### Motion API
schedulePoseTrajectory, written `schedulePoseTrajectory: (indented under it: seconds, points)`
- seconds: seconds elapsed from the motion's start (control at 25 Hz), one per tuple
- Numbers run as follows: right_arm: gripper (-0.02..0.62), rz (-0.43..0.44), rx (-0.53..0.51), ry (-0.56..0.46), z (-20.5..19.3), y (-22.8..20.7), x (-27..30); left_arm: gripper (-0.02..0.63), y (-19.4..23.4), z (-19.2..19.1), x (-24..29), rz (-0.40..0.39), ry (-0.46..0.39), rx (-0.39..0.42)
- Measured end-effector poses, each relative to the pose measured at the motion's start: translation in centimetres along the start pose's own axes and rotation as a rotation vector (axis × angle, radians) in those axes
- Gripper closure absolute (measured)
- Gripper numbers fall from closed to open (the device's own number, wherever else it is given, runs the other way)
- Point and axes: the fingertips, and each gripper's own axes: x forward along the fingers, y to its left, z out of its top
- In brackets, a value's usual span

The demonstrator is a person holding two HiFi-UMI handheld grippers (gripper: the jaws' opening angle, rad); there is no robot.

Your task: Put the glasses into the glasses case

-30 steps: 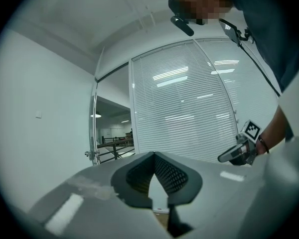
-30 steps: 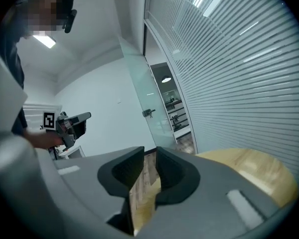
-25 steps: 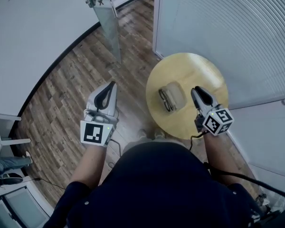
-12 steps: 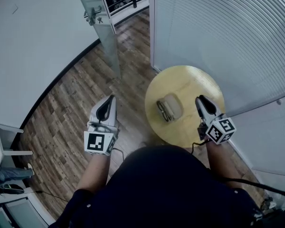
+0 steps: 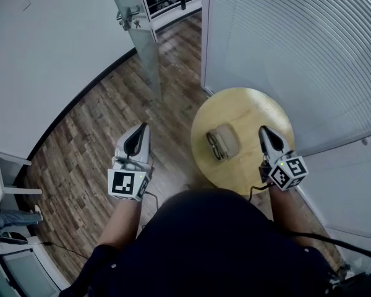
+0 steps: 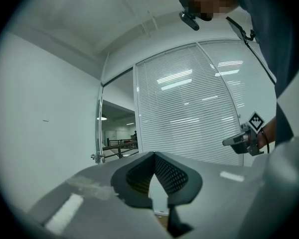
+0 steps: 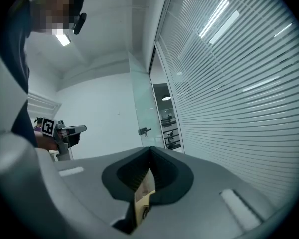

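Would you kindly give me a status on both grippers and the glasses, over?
Left gripper shut, empty, over floor. Right gripper shut, empty, over table. Glasses beside glasses case, not inside. Nothing in the way.

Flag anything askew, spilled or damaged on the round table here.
Nothing stands out. The glasses case sits flat on the round table, the glasses beside it on its left, not yet inside. Nothing is spilled or visibly broken. The left gripper and right gripper are shut and empty.
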Motion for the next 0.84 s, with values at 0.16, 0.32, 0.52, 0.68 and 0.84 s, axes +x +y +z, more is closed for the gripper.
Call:
schedulePoseTrajectory:
  seconds: [0.16,0.32,0.52,0.68,0.84]
  points:
    - [0.586,0.000,-0.003,-0.004,0.17,0.03,0.15,0.606,-0.11,0.16,0.36,-0.029,-0.005,0.005]
    - [0.586,0.008,-0.013,0.005,-0.27,0.18,-0.04,0.605,-0.41,0.29,0.67,-0.046,-0.004,0.021]
    - [0.586,-0.016,-0.040,0.010,-0.68,0.18,-0.25,0.606,-0.39,0.17,0.62,-0.054,0.000,0.025]
    - [0.586,-0.016,-0.061,0.009,-0.62,0.50,-0.30,0.605,-0.06,0.05,0.33,-0.056,0.000,0.030]
    - [0.586,-0.020,-0.065,0.013,-0.70,0.51,-0.28,0.605,0.27,-0.02,0.14,-0.046,-0.001,0.011]
